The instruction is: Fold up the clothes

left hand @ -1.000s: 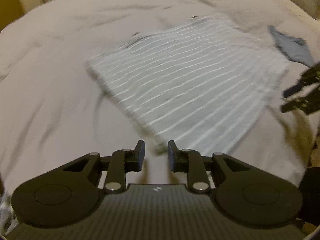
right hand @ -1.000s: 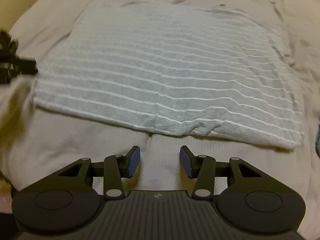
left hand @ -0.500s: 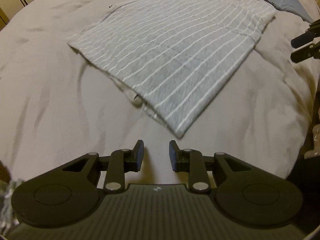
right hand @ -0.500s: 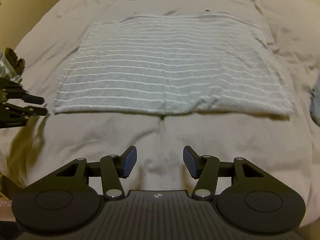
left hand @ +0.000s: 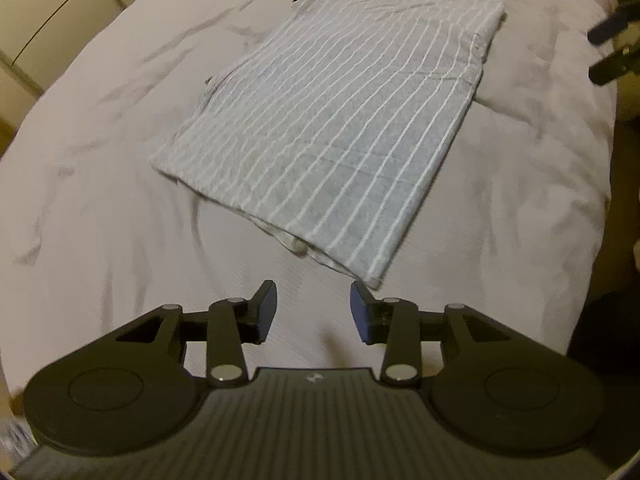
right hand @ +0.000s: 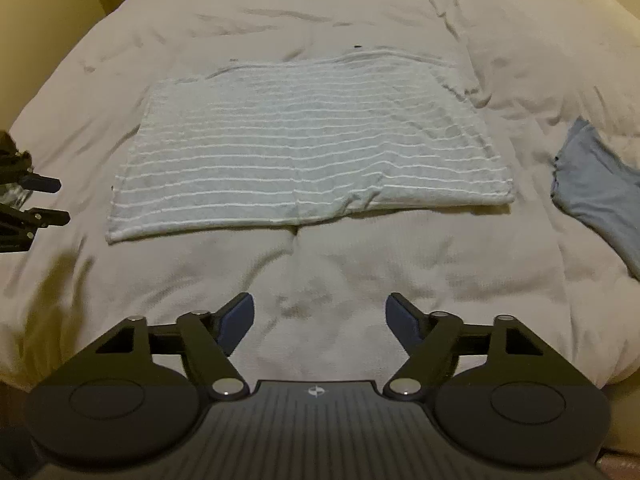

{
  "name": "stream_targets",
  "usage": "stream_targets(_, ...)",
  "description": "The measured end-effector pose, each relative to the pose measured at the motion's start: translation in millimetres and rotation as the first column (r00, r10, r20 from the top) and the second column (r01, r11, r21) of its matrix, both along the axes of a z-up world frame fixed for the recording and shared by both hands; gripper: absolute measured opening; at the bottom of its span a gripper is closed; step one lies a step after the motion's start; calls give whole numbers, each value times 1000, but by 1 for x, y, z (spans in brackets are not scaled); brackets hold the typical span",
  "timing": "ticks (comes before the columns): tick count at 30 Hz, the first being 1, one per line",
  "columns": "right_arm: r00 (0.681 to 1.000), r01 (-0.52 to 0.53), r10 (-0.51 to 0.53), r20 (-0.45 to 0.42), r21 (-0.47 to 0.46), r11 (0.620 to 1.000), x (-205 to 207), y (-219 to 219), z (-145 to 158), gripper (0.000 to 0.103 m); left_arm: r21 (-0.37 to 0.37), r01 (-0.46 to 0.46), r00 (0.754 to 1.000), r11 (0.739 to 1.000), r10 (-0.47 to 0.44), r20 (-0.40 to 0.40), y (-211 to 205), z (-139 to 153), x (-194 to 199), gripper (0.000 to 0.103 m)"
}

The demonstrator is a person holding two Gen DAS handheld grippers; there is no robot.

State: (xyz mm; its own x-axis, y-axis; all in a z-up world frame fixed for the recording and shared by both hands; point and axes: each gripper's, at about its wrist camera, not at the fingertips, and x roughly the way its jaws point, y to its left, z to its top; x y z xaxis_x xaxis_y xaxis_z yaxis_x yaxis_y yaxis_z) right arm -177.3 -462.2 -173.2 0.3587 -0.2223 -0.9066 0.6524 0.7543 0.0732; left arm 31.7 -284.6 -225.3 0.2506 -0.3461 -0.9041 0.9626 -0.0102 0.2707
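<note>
striped grey garment [right hand: 308, 148] lies flat on the bed cover [right hand: 320, 272], already folded into a neat rectangle w/ layers stacked; in the left wrist view its near corner [left hand: 372, 276] shows white under-layers peeking out at the near edge. looks like at least one fold is done, prob more, can't tell how many layers.

left gripper [left hand: 313, 308] hovers just short of that near corner, jaws apart, nothing between them. right gripper [right hand: 320, 320] is over bare cover, nearer than the garment's long near edge, jaws wide apart, empty too. each gripper shows at the edge of the other's view, on opposite sides of the cloth.

what's left, my guess: maybe one more fold to halve the rectangle, or it's finished and gets set aside. a blue garment [right hand: 596, 188] lies crumpled on the right of the bed, apart from the striped one, not folded yet, so it's likely next. overall prob past halfway on this piece, w/ at least one more piece to go.
</note>
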Motion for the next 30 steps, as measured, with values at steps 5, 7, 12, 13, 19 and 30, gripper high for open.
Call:
stream_targets(5, 998, 62, -61, -21, 4, 998, 17, 9, -7, 76, 2, 77, 997, 997, -77, -4, -3, -11, 32, 44)
stream_targets(7, 994, 106, -106, -33, 4, 994, 24, 9, -10, 76, 0, 108, 994, 994, -108, -11, -3, -15, 46, 44)
stream_targets(12, 985, 161, -161, -70, 5, 987, 54, 20, -15, 76, -8, 200, 980, 980, -200, 10, 2, -22, 81, 50)
stream_targets(13, 986, 150, -150, -79, -4, 989, 63, 26, -16, 76, -6, 232, 972, 973, -232, 30, 4, -25, 88, 53)
stream_targets(19, 996, 50, -51, -78, -12, 999, 124, 63, -22, 76, 40, 499, 843, 865, -496, 207, 0, -56, 125, 54)
stream_targets(30, 992, -77, 69, -109, -70, 995, 193, 104, -40, 76, 113, 868, 363, 483, -775, 517, -42, -137, 163, 62)
